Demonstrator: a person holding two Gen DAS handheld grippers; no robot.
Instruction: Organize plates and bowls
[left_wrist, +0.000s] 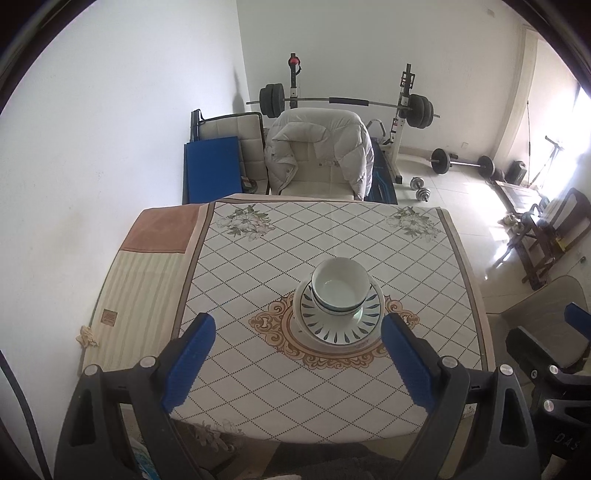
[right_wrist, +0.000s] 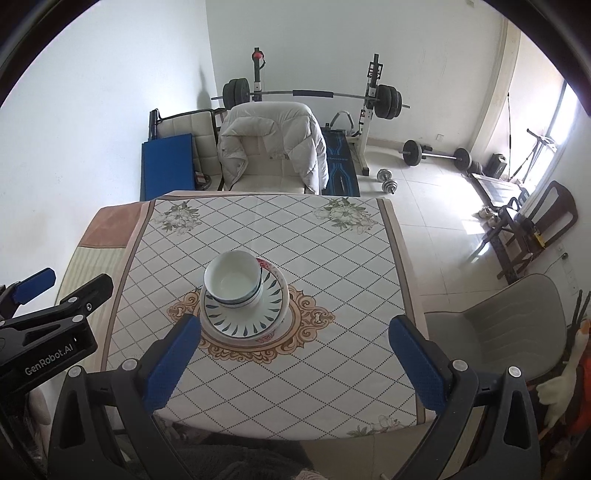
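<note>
Bowls (left_wrist: 340, 288) sit nested, one inside another, on stacked plates (left_wrist: 338, 325) at the centre of the frame, resting over the ornamental medallion of the tablecloth (left_wrist: 258, 258). Largest ware lies lowest, evidently for stability; the pile appears complete, so the task seems to be at or near its end. Left gripper (left_wrist: 298, 363), lower frame, stands with jaws wide and empty, short of the stack. Right gripper (right_wrist: 293, 363), lower frame of its own view, is likewise spread wide, holding nothing, clear of the crockery. A chair (right_wrist: 273, 155) draped with a jacket stands beyond, upper centre.
</note>
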